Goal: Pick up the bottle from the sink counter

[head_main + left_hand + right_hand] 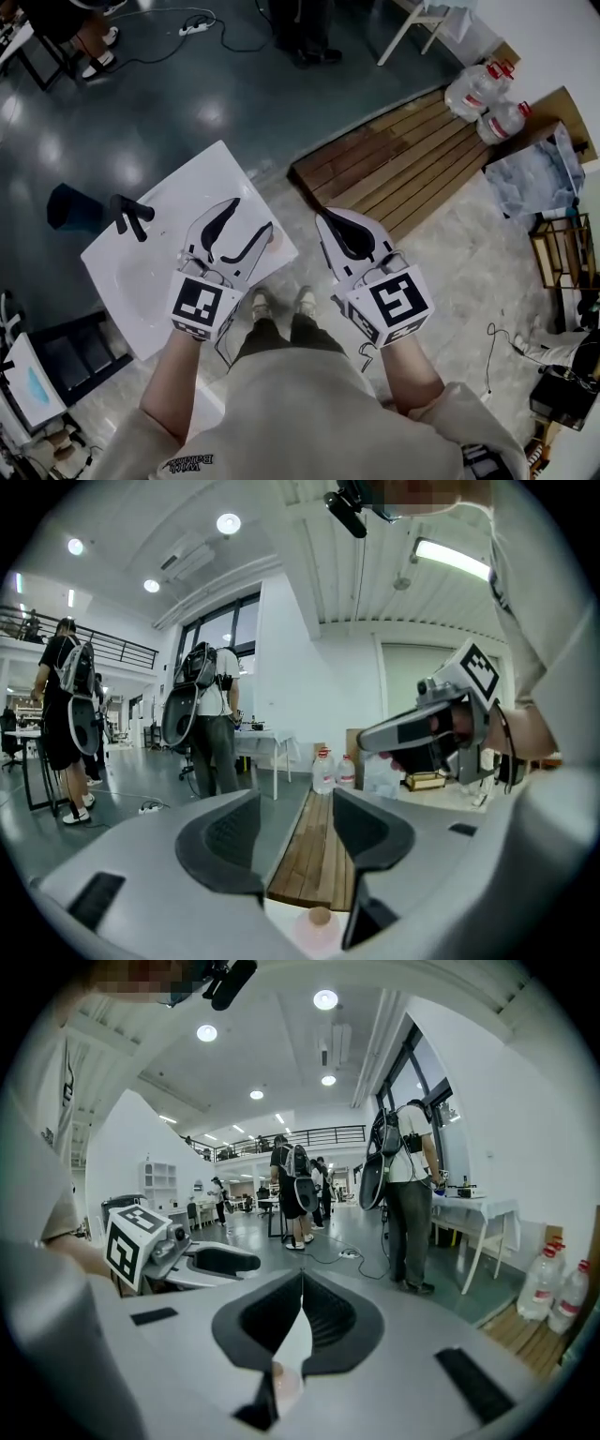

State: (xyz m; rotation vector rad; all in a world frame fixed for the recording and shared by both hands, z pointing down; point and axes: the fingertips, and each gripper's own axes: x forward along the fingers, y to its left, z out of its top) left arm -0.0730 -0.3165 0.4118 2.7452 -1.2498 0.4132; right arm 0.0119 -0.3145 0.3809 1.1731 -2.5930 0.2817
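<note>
Bottle (273, 238): a small pinkish container with a brown top is located on the white sink counter (141, 272), close to the counter edge nearest the person. In the left gripper view the bottle (319, 922) is seen low in the frame, beneath the gap between the jaws, and is touched by neither pad. In the right gripper view the bottle (278, 1379) is glimpsed below the jaws.

The left gripper (251, 214) is positioned over the counter with its jaws spread wide apart, and nothing is clamped. In the head view the bottle is seen just beside this gripper's right jaw. The right gripper (323, 217) is positioned just off the counter's right edge, above the pale floor. Its jaws are brought together tip to tip, and nothing is held between them. The two grippers are set side by side, without contact.

Farther back on the counter, a black faucet (131, 217) is mounted beside the basin. Beyond the counter, a wooden platform (394, 159) is laid on the floor. Two large clear water jugs (487, 98) with red caps are stood at its far end. In the background, people (211, 714) wearing backpack-style rigs are seen standing on a dark glossy floor.
</note>
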